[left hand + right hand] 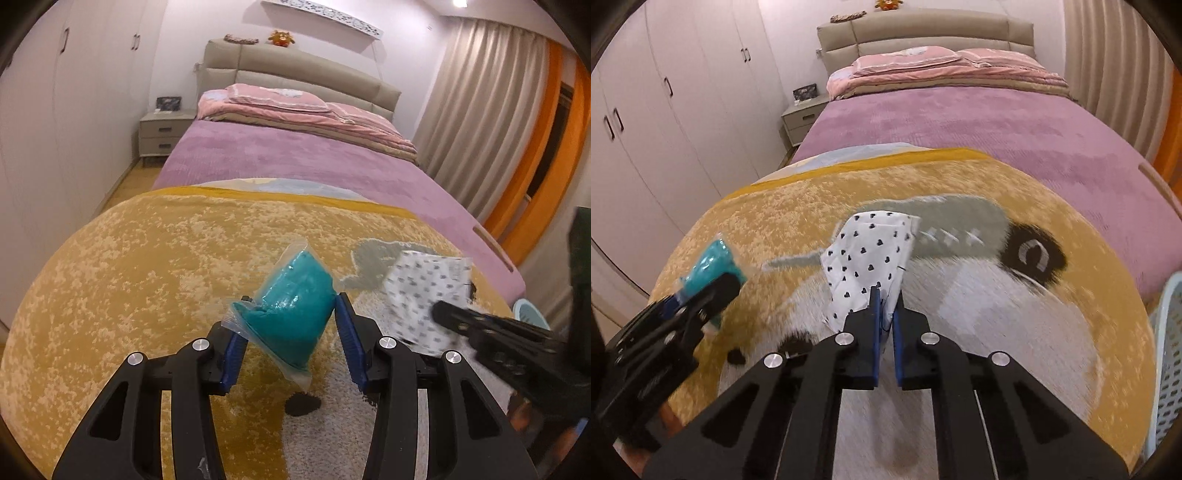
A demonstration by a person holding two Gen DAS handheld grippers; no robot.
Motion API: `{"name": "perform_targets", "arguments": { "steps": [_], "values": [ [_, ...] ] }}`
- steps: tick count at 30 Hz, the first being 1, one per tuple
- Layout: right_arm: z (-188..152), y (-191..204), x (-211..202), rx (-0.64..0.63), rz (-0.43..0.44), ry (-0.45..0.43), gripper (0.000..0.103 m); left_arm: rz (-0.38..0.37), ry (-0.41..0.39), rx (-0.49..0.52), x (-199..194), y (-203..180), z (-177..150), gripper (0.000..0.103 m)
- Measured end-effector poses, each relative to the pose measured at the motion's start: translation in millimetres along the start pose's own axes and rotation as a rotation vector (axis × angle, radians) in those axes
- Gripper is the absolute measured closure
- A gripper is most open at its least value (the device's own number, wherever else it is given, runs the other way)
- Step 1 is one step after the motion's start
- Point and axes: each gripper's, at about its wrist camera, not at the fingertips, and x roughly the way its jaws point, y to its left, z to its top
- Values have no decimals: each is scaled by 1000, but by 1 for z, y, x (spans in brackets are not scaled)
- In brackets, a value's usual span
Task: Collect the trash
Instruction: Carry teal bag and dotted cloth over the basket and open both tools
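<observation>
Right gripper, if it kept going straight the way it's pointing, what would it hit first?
The right gripper is already shut on the heart-print paper. Straight on, it would probably press that paper into the yellow blanket just beyond, though depth is hard to judge here.

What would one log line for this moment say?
left gripper: shut on teal packet | right gripper: shut on spotted wrapper | basket: right of blanket

left tongs (291, 325) clamped | right tongs (886, 306) clamped, both angled down
</observation>
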Motion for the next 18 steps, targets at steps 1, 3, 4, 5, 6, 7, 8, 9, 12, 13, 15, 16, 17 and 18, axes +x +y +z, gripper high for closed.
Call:
{"name": "perform_targets", "arguments": {
  "steps": [1, 3, 4, 5, 6, 7, 8, 9, 12, 13, 15, 16, 17, 18],
  "values": [
    [-2, -1, -6, 9, 2, -5, 100, 0, -2, 15, 0, -4, -1, 59],
    [-9, -13, -26, 31, 6, -20, 101, 12, -8, 47, 0, -13, -2, 59],
    [-10, -20, -33, 41, 8, -27, 101, 17, -7, 60, 0, -16, -2, 59],
    [-13, -26, -40, 49, 7, -34, 101, 15, -4, 70, 0, -21, -3, 59],
    [-15, -32, -47, 59, 5, -42, 101, -16, 12, 64, -1, -26, -5, 59],
    [-18, -41, -56, 75, 3, -51, 101, -44, 23, 63, -2, -31, -7, 59],
    [-20, -50, -65, 90, -1, -59, 101, -60, 27, 75, -4, -38, -9, 59],
    [-23, -58, -73, 101, -10, -71, 101, -69, 25, 103, -8, -50, -11, 59],
    [-30, -78, -97, 118, -60, -115, 101, -124, 17, 160, -22, -83, -13, 59],
    [-32, -84, -104, 123, -74, -127, 101, -135, 11, 182, -27, -95, -13, 59],
    [-37, -99, -121, 139, -101, -160, 101, -154, -1, 232, -34, -123, -13, 59],
    [-38, -105, -128, 147, -112, -174, 101, -168, -3, 254, -36, -137, -14, 59],
    [-41, -112, -136, 155, -128, -190, 101, -178, -4, 269, -37, -147, -15, 59],
    [-43, -121, -147, 165, -154, -211, 101, -196, -6, 295, -38, -165, -17, 59]
  ]
}}
